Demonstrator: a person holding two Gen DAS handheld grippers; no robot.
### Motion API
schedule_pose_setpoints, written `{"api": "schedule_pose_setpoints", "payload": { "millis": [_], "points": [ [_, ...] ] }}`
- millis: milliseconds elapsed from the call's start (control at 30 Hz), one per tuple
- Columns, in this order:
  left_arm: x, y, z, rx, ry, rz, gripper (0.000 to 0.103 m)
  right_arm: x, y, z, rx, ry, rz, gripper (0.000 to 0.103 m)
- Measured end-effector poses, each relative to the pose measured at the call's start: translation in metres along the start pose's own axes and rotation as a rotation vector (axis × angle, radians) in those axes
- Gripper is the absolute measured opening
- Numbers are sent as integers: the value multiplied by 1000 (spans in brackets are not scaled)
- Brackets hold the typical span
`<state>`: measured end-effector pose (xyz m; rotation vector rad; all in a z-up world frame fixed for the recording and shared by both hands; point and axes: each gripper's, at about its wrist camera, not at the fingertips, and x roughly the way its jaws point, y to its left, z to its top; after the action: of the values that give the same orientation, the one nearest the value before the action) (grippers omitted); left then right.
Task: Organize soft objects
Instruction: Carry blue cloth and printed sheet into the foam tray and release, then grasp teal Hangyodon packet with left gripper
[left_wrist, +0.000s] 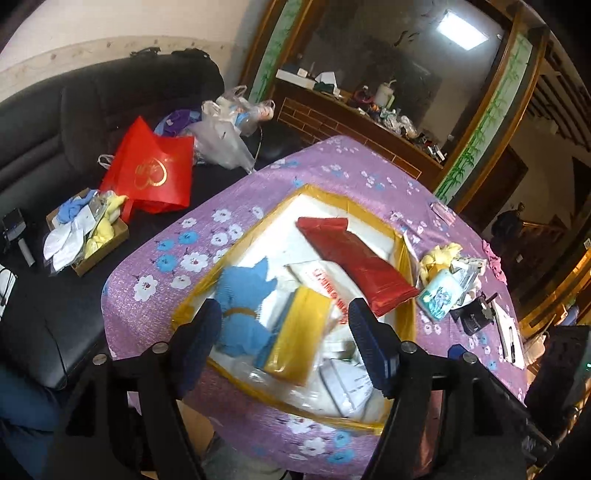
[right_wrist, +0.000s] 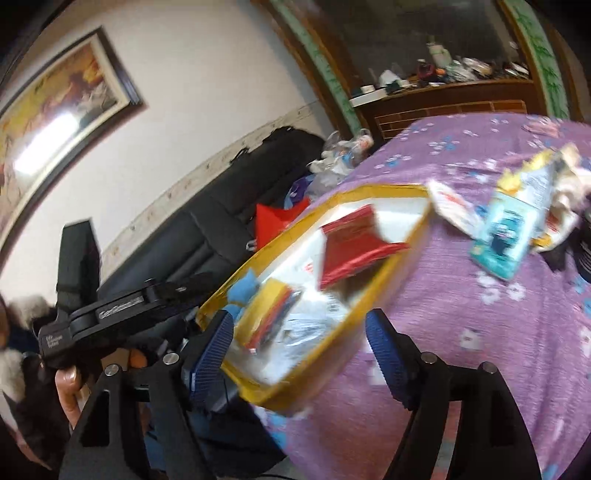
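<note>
A white box with yellow-taped rim (left_wrist: 334, 197) sits on the purple flowered table. It holds a blue plush toy (left_wrist: 243, 306), a yellow pack (left_wrist: 299, 332), a red pack (left_wrist: 354, 254) and white bags. My left gripper (left_wrist: 286, 345) is open and empty above the box's near side. My right gripper (right_wrist: 301, 354) is open and empty over the box's near corner (right_wrist: 273, 400). Right of the box lie a teal tissue pack (left_wrist: 439, 295), a yellow soft item (left_wrist: 441, 256) and small packets; the teal pack also shows in the right wrist view (right_wrist: 506, 232).
A black sofa (left_wrist: 55, 122) lies left of the table with a red bag (left_wrist: 151, 170), plastic bags (left_wrist: 225, 133) and a cardboard tray of soft items (left_wrist: 85, 232). A dark object (left_wrist: 476, 317) and papers sit at the table's right. A wooden cabinet (left_wrist: 351, 122) stands behind.
</note>
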<state>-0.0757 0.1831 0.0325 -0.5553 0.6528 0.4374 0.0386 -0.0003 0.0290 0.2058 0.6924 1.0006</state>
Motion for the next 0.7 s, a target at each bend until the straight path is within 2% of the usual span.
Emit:
{"api": "schedule_pose_setpoints", "payload": {
  "millis": [100,267,300,400,500,567,633,700],
  "points": [
    [0,-15,-4,21,24,-4,71,-6,-32,-2,78,1,-41,79],
    [-8,-47,-15,99,-15,-19,71,-30,-79,-6,163,-4,-128,80],
    [-6,-56,-18,123,-10,-32,74,-34,-92,-6,192,7,-140,80],
    [8,-79,-31,186,43,-70,75,-44,-114,-4,226,25,-188,80],
    [14,-93,-40,184,93,-143,75,-49,-132,3,238,28,-238,80],
    [15,-107,-43,211,96,-179,75,-53,-139,6,259,9,-241,80],
    [17,-119,-45,242,93,-178,75,-56,-151,6,316,-23,-200,80],
    [25,-131,-45,260,130,-196,75,-58,-158,4,365,-34,-184,80]
  ]
}}
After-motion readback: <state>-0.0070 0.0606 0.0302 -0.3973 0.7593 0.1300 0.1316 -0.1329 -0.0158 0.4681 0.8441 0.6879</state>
